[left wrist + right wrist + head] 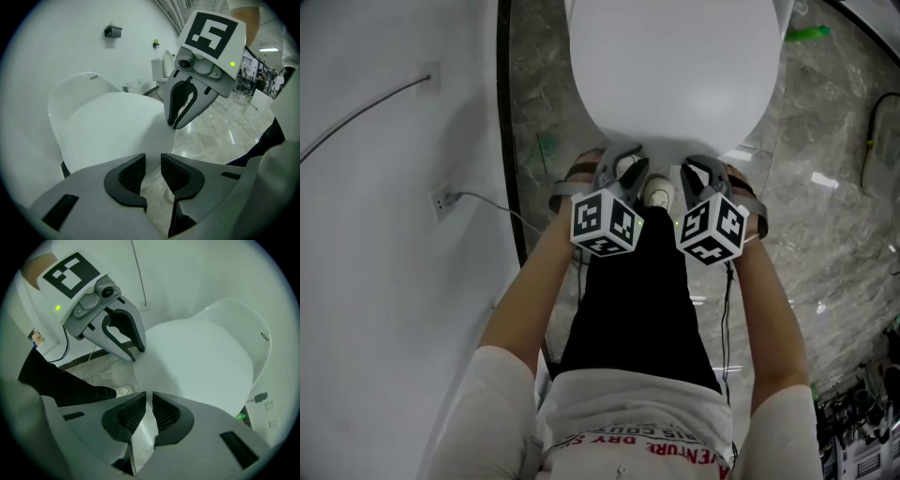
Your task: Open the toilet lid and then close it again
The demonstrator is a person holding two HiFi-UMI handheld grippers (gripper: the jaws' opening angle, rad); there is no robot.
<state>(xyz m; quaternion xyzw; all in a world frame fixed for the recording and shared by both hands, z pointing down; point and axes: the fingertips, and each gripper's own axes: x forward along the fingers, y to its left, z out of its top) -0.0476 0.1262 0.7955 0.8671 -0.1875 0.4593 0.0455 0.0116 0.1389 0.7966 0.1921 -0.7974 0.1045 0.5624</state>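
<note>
Lid's down: your left gripper (152, 171) sits half-open and empty, right gripper (149, 411) barely parted and empty, so catch the glossy white oval plastic toilet lid (675, 66) evenly at its front edge.

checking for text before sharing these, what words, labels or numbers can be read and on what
"VENTURE": red, upside down, on the person's shirt; its start is cut off.
Other shirt print: too blurred to read.
Small dark mark on the toilet: too small to read.
Marker cubes: patterns only, no letters.
</note>
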